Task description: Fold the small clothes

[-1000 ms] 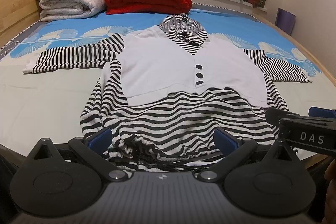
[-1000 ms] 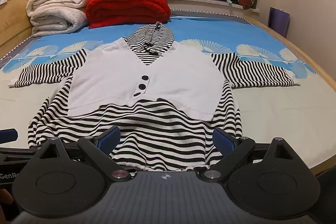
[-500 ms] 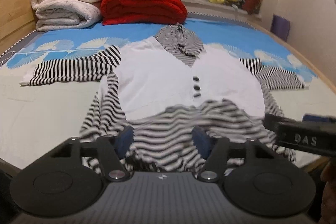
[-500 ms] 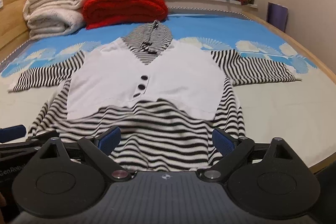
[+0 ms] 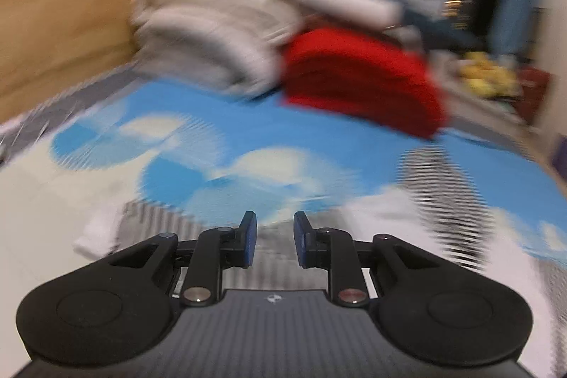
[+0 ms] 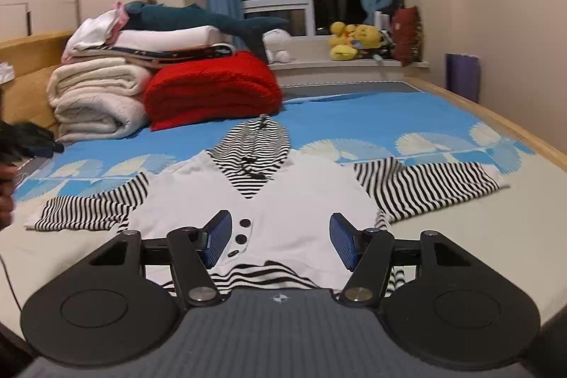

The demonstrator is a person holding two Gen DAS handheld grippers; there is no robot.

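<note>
A small black-and-white striped hoodie with a white vest front (image 6: pixel 294 197) lies flat on the bed, sleeves spread to both sides. My right gripper (image 6: pixel 280 241) hovers over the vest's buttons, jaws partly open and empty. The left wrist view is badly blurred. My left gripper (image 5: pixel 271 243) is over the hoodie's left sleeve (image 5: pixel 149 229), its jaws narrowed to a small gap with nothing between them. The striped hood (image 5: pixel 443 186) shows to its right. The left gripper also shows at the left edge of the right wrist view (image 6: pixel 24 140).
A red folded blanket (image 6: pixel 212 91) and a stack of cream blankets and linens (image 6: pixel 95 94) sit at the head of the bed. The wooden bed edge (image 6: pixel 503 119) runs along the right. Plush toys (image 6: pixel 354 39) sit on the windowsill.
My left gripper has swung fast left and forward from the hem toward the left sleeve, and its jaws have narrowed. My right gripper has moved forward over the vest, and its jaws have narrowed.
</note>
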